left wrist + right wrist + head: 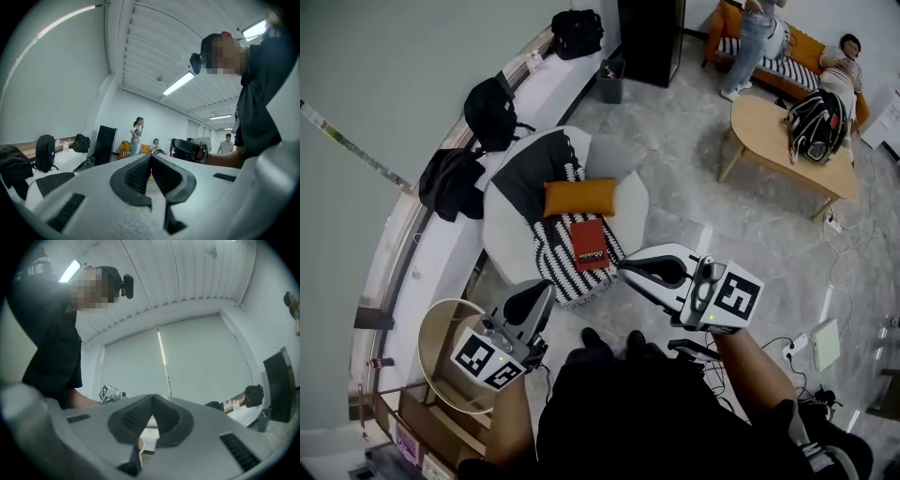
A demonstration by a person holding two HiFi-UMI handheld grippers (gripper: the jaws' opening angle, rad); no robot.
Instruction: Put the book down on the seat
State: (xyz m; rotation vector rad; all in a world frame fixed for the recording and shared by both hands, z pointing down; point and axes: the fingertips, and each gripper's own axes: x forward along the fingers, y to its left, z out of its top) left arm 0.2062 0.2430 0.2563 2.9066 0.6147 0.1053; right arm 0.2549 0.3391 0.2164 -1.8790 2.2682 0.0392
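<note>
Head view shows the book (590,245) lying flat on the seat (551,258), toward its six o'clock edge. Left gripper (546,291) and right gripper (623,265) both have jaws pressed together, empty. The right one, at the book's four o'clock, might knock it off.

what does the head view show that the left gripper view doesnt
Head view only: the book lying flat on the chair, just in front of the cushion; also the wooden table.

Left gripper view only: the left gripper seen close up, jaws shut with nothing between them, and the ceiling lights.

Both: the right gripper, the black bags on the ledge, and the sofa with people on it.
</note>
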